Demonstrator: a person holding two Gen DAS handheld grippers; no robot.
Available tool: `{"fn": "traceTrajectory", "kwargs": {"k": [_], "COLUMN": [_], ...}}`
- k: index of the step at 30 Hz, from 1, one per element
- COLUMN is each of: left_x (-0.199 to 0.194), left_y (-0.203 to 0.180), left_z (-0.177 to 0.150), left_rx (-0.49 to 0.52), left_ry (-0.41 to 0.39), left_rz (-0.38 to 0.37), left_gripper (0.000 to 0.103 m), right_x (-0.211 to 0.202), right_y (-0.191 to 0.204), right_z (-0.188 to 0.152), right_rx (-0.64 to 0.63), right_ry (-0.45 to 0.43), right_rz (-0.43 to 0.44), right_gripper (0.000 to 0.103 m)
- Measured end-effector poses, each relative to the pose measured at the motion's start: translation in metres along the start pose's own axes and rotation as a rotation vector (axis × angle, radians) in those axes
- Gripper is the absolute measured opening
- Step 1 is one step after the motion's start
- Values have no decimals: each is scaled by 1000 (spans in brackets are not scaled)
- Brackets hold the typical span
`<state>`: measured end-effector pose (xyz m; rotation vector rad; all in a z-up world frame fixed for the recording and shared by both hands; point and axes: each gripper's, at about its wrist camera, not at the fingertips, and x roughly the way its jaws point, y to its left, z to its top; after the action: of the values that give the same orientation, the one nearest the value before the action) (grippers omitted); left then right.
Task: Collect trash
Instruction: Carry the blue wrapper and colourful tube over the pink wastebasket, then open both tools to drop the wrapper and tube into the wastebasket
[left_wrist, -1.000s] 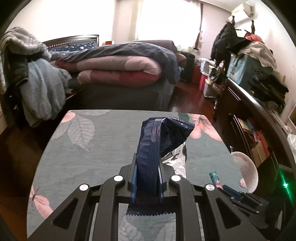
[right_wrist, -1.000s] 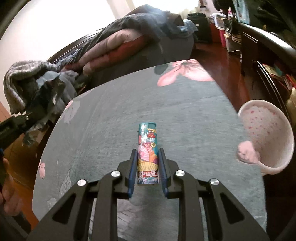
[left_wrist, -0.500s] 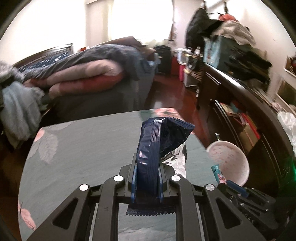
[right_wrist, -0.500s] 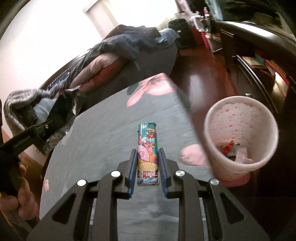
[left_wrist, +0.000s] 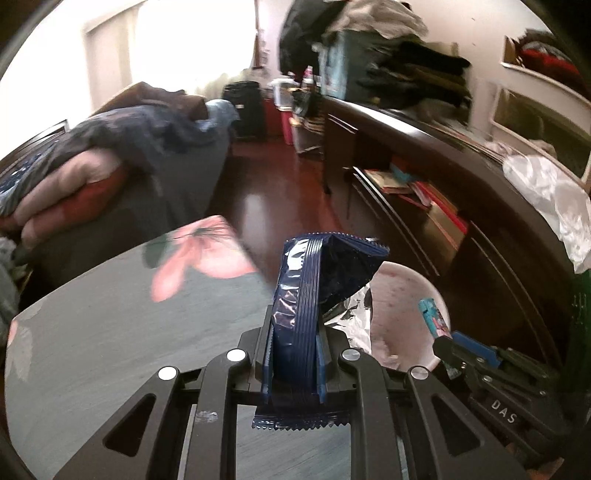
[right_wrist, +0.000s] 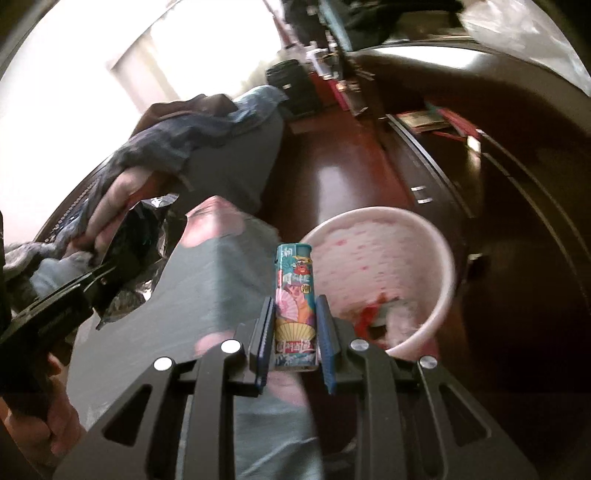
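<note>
My left gripper (left_wrist: 295, 332) is shut on a dark blue snack wrapper (left_wrist: 314, 288) with a silver inside, held upright above the table's right edge. My right gripper (right_wrist: 293, 321) is shut on a teal patterned lighter (right_wrist: 295, 302), held near the rim of the pink waste bin (right_wrist: 436, 243). The bin holds some red and white scraps (right_wrist: 380, 317). In the left wrist view the bin (left_wrist: 402, 295) lies behind the wrapper, with the lighter (left_wrist: 434, 319) and right gripper over it. The left gripper with the wrapper (right_wrist: 133, 240) shows at left in the right wrist view.
The table with a grey floral cloth (left_wrist: 110, 325) is below me. A bed with piled quilts (left_wrist: 110, 155) stands beyond. A dark wooden cabinet (left_wrist: 424, 155) with shelves of books and heaped clothes runs along the right. Red-brown floor (left_wrist: 266, 199) lies between them.
Both grippers have swung right, off the table toward the pink bin. The bin looms larger and the lighter now reaches its rim. Both keep their hold.
</note>
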<state>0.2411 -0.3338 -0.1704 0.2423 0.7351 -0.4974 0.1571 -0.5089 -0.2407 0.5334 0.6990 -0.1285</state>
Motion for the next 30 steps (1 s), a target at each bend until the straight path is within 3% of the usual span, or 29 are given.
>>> {"fn": "traceTrajectory", "kwargs": {"k": [8,14,16,18,20,24,30], "left_x": [46,75,84,91,99,106,94], "left_y": [-45,-53,-52,-52,-53,-53,-45], "left_z": [5,6,7,8,9,10,11], "left_rx": [65,62,53,42,37,17,-10], "left_ry": [51,90,105,115,116,121,99], "left_rz": [-29,-27,-27,-36,-37,-39,-39], "left_gripper": [18,19,26,41,49,71,75], "right_x": [28,50,58,63,71,80,69], "right_y": [-36,-51,-53,-55,-57,-63,-57], "right_z": [9,12,13,14,16,15,13], "right_rx": [19,17,6,0,-6,-15,-36], "right_ry": [15,31,33,34,33,39,27], "right_rz": [-73,-107,-124,-131,-136,-166,-209], "right_gripper": [24,24,24,26,28,44,48]}}
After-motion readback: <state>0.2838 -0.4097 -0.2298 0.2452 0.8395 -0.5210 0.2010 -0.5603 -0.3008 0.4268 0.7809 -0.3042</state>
